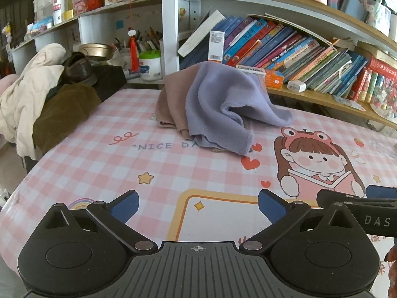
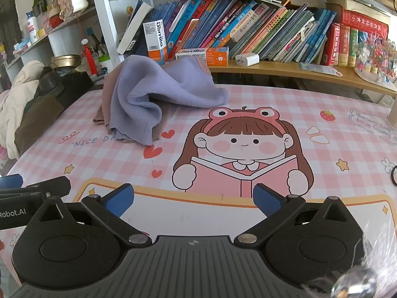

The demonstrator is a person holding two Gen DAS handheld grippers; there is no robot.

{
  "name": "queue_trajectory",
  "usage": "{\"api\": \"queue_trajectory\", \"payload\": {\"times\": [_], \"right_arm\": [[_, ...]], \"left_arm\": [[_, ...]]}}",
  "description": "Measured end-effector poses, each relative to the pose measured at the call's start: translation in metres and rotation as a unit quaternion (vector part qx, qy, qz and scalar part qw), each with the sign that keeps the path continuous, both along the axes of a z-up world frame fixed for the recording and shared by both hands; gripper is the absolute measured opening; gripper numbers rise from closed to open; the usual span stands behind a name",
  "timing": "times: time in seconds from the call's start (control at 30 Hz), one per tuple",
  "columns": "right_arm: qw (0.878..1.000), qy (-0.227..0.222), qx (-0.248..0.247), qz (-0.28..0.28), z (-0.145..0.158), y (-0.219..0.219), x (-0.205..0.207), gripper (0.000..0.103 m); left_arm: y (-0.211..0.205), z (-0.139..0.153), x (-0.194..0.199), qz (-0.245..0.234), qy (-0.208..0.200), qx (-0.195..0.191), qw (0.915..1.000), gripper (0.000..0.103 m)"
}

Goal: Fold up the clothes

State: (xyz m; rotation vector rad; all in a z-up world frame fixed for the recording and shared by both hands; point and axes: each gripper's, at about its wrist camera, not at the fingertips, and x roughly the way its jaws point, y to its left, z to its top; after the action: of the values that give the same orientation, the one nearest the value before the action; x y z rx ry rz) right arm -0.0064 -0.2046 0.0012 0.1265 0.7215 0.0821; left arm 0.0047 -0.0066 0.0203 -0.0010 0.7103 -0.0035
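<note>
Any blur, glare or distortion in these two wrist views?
Left wrist: strong fisheye, shelves bow; purple cloth sharp, lighting even. Right wrist: same curvature; blurry glare at the bottom right corner; cloth in focus.

The worktop (image 1: 104,164) fills the middle of both views, covered in a pink-and-white check mat printed with a cartoon girl reading, hearts, stars and the words "NICE DA…". At upper centre of the left view a crumpled heap of clothes (image 1: 218,104) lies on it: a lilac garment draped over a tan one, partly hiding the lettering. At the left edge a brown cloth (image 1: 62,114) and a cream jacket (image 1: 22,94) hang over the worktop's side. The near part is bare.
</note>
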Motion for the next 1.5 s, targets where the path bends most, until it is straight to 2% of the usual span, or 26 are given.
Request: {"api": "queue_trajectory", "payload": {"times": [0.77,1.5], "right_arm": [[1.000,0.005,0.002,0.004,-0.001,-0.002,0.002,0.103],[1.000,0.013,0.004,0.012,-0.005,-0.003,0.011,0.103]], "left_arm": [[-0.004,0.001,0.001,-0.003,-0.005,0.013,0.9999,0.103],[-0.002,-0.001,0.009,0.011,0.009,0.015,0.9998,0.103]]}}
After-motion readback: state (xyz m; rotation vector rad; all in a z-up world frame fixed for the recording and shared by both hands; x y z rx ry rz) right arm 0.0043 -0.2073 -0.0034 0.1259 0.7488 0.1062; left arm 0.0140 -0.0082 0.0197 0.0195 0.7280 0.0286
